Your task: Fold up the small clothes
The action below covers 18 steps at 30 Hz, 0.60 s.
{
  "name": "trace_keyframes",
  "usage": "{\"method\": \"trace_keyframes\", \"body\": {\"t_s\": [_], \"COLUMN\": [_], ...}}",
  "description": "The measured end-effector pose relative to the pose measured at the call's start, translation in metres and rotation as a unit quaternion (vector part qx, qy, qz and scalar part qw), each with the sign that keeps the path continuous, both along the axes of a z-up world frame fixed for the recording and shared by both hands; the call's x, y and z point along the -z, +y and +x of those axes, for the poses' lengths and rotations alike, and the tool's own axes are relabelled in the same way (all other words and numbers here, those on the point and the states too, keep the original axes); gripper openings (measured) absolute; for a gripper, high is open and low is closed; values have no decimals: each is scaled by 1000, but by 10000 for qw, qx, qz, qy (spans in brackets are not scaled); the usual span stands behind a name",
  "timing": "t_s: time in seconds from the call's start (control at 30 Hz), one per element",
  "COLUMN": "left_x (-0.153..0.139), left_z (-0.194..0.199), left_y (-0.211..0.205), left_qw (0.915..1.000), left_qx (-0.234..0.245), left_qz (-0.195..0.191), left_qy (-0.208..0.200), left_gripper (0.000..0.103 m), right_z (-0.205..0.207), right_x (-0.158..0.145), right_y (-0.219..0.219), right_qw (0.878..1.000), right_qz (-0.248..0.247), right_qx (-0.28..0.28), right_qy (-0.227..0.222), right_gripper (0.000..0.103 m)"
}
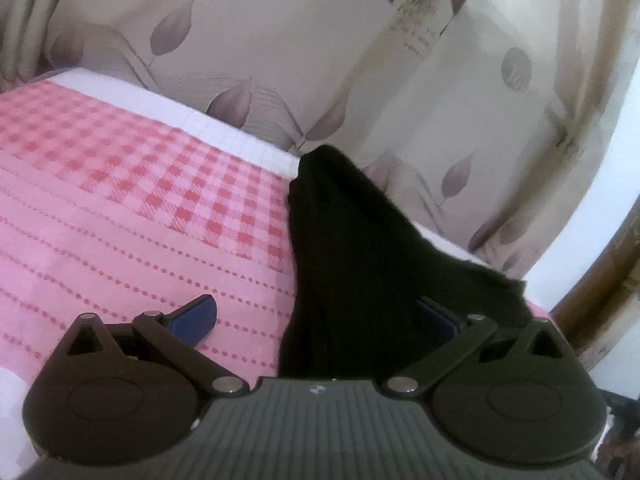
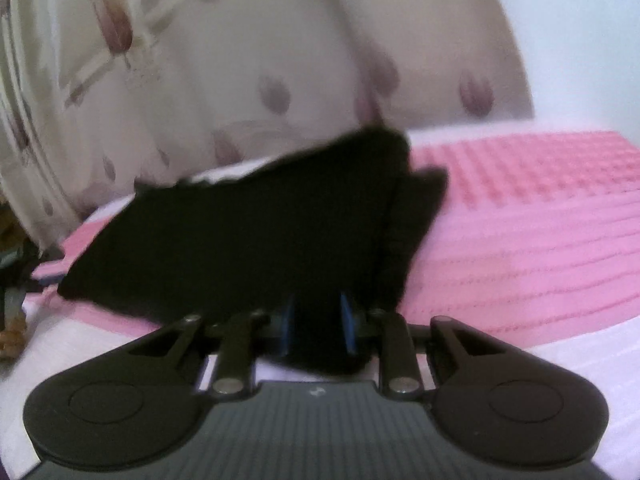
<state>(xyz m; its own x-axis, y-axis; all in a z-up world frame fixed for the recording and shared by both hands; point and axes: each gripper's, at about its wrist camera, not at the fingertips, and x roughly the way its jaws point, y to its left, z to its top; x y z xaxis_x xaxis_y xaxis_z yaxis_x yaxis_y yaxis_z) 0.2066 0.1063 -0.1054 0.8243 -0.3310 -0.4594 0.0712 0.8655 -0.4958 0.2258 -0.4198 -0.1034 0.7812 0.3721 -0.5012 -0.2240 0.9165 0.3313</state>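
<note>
Left gripper [image 1: 316, 316]: wide apart, holds nothing | Right gripper [image 2: 318, 330]: narrow, you pinch black cloth [image 2: 240, 240] to lift its edge for folding

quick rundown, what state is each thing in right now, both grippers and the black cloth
left gripper: open wide, black cloth lying between its fingers
right gripper: jaws narrow, black cloth between the pads
black cloth: bunched, partly lifted off the pink bedcover

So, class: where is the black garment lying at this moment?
In both wrist views the black garment lies on the pink bed cover, near the leaf-print curtain, between the right gripper fingers.
</note>
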Motion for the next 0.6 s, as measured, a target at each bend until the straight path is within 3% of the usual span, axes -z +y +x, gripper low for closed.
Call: {"method": "trace_keyframes", "body": {"t_s": [0.1, 0.17, 0.23, 0.33, 0.4, 0.43, 0.47, 0.6], "left_x": [1, 4, 3, 0, 0, 0, 0, -5], "left_z": [1, 9, 12, 18, 23, 27, 29, 20], "left_y": [4, 1, -3, -17, -26, -32, -36, -34], "left_qw": [9999, 9995, 9992, 9977, 9951, 9927, 9908, 9909], "left_qx": [139, 273, 379, 567, 742, 820, 828, 832], "left_qz": [-77, -38, -10, 372, 637, 856, 1029, 1006], "left_qy": [-56, 136, 80, 47, 104, 212, 305, 324], "left_gripper": [102, 102, 102, 99, 63, 11, 14, 12], "right_z": [1, 4, 7, 9, 12, 12, 10, -7], "right_x": [5, 11, 12, 9, 9, 9, 7, 7], "right_y": [-11, -9, -4, 11, 16, 16, 15, 8], "right_qw": [9994, 9993, 9992, 9983, 9975, 9976, 9977, 9975], "right_qz": [287, 175, 119, -243, -439, -401, -413, -361], "right_qx": [-94, -165, -286, -502, -484, -497, -490, -559], "right_qy": [157, 272, 265, 189, 274, 278, 238, 249], "right_gripper": [26, 26, 27, 24, 14, 11, 10, 9]}}
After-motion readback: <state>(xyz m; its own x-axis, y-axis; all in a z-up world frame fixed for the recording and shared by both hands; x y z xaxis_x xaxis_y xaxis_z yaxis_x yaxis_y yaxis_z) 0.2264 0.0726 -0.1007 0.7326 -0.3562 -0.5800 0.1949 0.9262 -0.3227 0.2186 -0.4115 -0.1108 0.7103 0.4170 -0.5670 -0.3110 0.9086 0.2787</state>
